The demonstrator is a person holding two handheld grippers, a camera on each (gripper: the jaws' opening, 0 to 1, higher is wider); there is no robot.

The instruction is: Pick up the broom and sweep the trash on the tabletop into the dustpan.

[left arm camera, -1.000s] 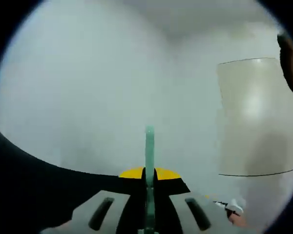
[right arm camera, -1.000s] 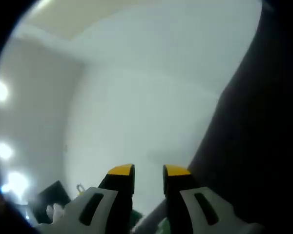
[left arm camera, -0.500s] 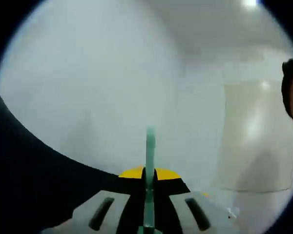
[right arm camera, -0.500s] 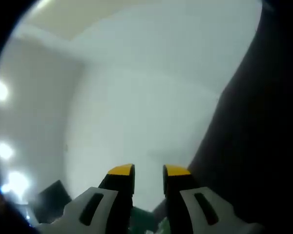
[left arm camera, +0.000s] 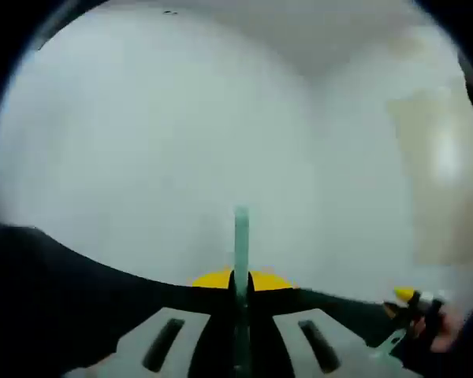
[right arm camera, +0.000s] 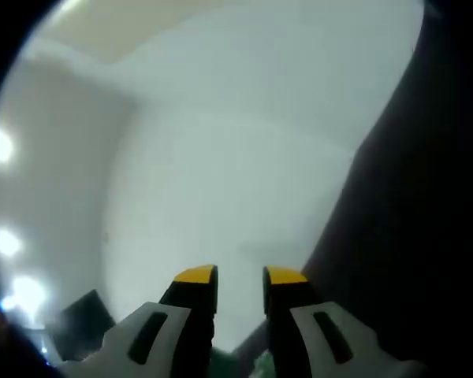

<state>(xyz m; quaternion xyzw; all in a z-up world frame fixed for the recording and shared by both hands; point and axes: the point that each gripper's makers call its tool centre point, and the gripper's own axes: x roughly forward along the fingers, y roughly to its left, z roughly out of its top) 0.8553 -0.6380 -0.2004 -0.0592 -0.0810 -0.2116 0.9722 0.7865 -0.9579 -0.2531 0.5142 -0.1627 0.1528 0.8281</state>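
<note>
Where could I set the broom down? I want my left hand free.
No tabletop can be seen: both views face pale wall. In the left gripper view, free air lies above the green handle in the left gripper, between a dark mass and a beige panel. Lower right is crowded by the right gripper.

A pale wall [left arm camera: 142, 142] and a beige door [left arm camera: 441, 181] fill the blurred background.
</note>
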